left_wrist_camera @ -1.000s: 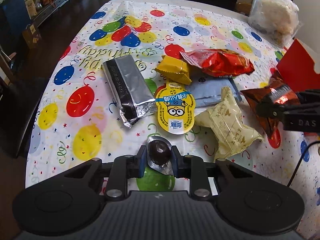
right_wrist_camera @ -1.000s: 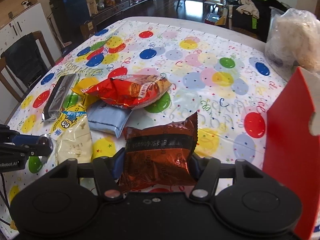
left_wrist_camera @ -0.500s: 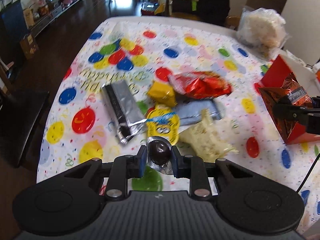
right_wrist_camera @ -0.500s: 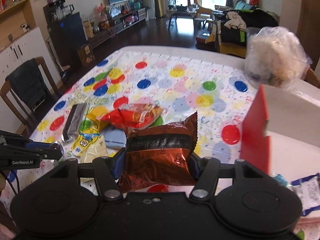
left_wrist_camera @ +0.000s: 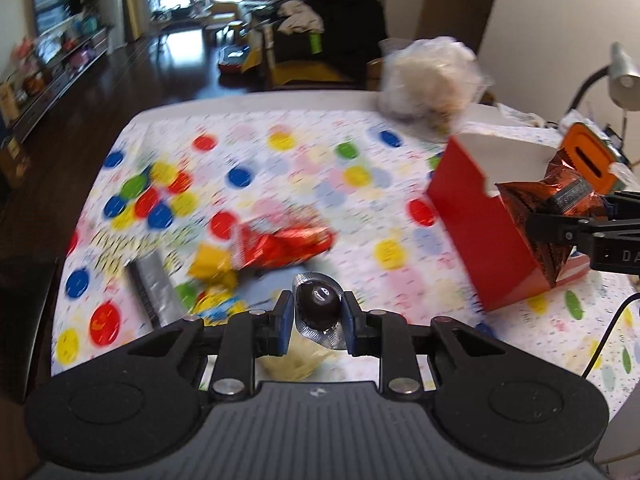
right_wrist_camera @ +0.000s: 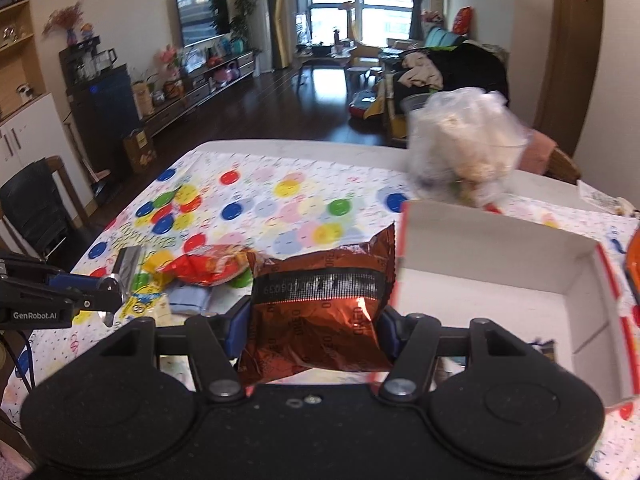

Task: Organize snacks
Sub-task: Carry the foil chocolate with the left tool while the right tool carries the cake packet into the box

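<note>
My left gripper (left_wrist_camera: 316,322) is shut on a small chocolate cup (left_wrist_camera: 318,308) with a silver foil rim, held above the table. My right gripper (right_wrist_camera: 316,320) is shut on a copper-brown snack bag (right_wrist_camera: 320,304), raised beside the red box (right_wrist_camera: 520,280), whose white inside is open at the top. In the left wrist view that bag (left_wrist_camera: 556,208) hangs at the red box (left_wrist_camera: 476,232)'s near corner, about level with its rim. On the balloon tablecloth (left_wrist_camera: 312,184) remain a red chip bag (left_wrist_camera: 280,240), a yellow packet (left_wrist_camera: 212,268), a silver packet (left_wrist_camera: 154,292), a blue pouch (right_wrist_camera: 188,300) and a minion packet (right_wrist_camera: 140,304).
A clear plastic bag of pale snacks (left_wrist_camera: 432,80) stands at the table's far right behind the box. An orange object (left_wrist_camera: 592,156) and a lamp (left_wrist_camera: 624,76) are at the far right. A chair (right_wrist_camera: 36,204) stands at the table's left. A cable (left_wrist_camera: 608,336) trails at the right.
Both grippers have risen and swung right, toward the red box, each keeping its snack. The box's white inside has come into the right wrist view.
</note>
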A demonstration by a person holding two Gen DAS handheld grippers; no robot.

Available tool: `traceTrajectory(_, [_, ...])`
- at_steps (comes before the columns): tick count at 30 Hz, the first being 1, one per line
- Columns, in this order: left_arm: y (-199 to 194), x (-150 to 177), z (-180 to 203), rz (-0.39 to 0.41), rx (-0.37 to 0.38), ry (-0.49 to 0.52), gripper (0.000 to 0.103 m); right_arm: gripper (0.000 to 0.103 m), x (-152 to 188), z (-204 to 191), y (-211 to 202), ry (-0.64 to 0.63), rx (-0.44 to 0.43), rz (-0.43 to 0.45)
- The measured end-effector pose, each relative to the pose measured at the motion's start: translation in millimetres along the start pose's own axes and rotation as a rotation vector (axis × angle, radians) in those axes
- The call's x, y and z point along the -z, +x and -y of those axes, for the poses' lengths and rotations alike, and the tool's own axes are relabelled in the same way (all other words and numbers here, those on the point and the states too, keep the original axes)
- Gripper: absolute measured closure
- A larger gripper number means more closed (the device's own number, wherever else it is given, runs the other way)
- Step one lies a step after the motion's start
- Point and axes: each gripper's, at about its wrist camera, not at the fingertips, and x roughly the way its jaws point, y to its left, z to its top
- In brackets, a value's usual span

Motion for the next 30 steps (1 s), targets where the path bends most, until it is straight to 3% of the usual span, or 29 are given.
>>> traceTrajectory(13, [15.3, -47.2, 102.5, 0.024, 0.076, 0.131, 0.078, 0.042, 8.6, 86.3, -22.8, 0.079, 0.083, 0.028])
traceTrajectory(30, [96.6, -80.7, 223.7, -0.149, 0.119, 0.227, 0.078, 0.042, 29.0, 199.3, 7.6, 0.130, 0.114, -0.095])
